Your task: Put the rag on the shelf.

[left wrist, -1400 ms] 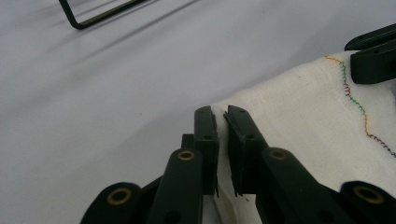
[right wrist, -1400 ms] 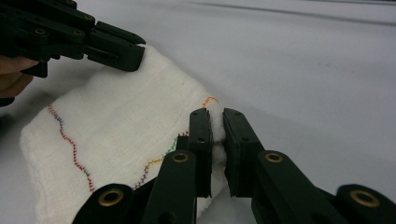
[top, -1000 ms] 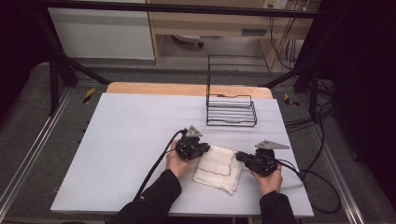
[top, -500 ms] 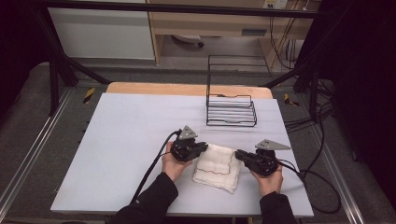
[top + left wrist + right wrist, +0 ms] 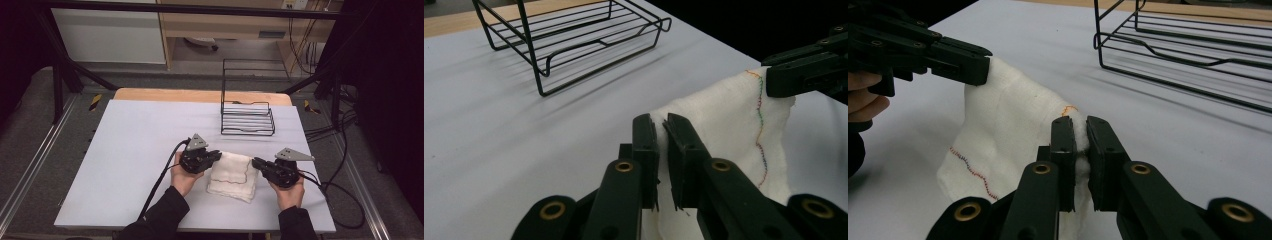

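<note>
Cloth (image 5: 231,175) pinched by both grippers.

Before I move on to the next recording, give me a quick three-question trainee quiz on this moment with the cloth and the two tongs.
1. True or false: both the left tongs and the right tongs are clamped on the white cloth.
2. Multiple choice: where does the black wire rack stand relative to the cloth? A) on top of it B) farther back on the table, apart from it C) at the near table edge
3. Fill in: the wavy stitching on the cloth is ____ (one colour or multicoloured).

Key: 1 true, each pair grips one upper corner, lifting that edge off the white table; 2 B; 3 multicoloured.
</note>
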### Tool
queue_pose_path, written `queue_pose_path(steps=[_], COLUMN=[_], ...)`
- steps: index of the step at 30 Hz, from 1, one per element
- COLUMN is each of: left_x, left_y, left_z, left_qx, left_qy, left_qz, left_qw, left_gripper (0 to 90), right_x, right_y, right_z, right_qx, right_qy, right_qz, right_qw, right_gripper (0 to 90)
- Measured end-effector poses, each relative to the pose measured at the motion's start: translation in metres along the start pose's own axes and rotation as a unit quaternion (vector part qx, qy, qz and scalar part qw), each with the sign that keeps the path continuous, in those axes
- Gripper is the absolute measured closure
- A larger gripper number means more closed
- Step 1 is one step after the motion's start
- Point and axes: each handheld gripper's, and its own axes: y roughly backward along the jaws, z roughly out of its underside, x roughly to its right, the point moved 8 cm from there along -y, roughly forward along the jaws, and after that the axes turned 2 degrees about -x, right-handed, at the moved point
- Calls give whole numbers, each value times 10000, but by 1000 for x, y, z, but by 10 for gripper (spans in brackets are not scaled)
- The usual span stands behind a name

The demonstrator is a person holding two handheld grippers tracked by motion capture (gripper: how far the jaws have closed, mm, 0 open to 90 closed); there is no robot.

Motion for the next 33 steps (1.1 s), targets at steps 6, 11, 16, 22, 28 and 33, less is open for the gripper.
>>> queue_pose_path(steps=[6,11,16,22,28,33], left_x=[3,5,7,9,10,10], left_y=[8,12,18,23,29,33], left_z=[-5,-9,-14,-20,-25,-30], left_qx=[167,268,367,478,619,730], left_qy=[-22,-39,-74,-116,-113,-117], left_qz=[-16,-1,-3,-25,-37,-65], left_qw=[9999,9996,9993,9988,9980,9972], left_gripper=[829,829,830,830,830,830], right_x=[-3,-6,-7,-10,-13,-15], right_y=[5,9,13,17,20,23], right_z=[-6,-11,-15,-21,-26,-31], right_qx=[123,200,309,433,554,658], right_qy=[67,141,220,272,360,417], right_qz=[-4,7,26,34,52,66], right_qw=[9999,9997,9993,9987,9978,9969], right_gripper=[828,829,830,830,831,830])
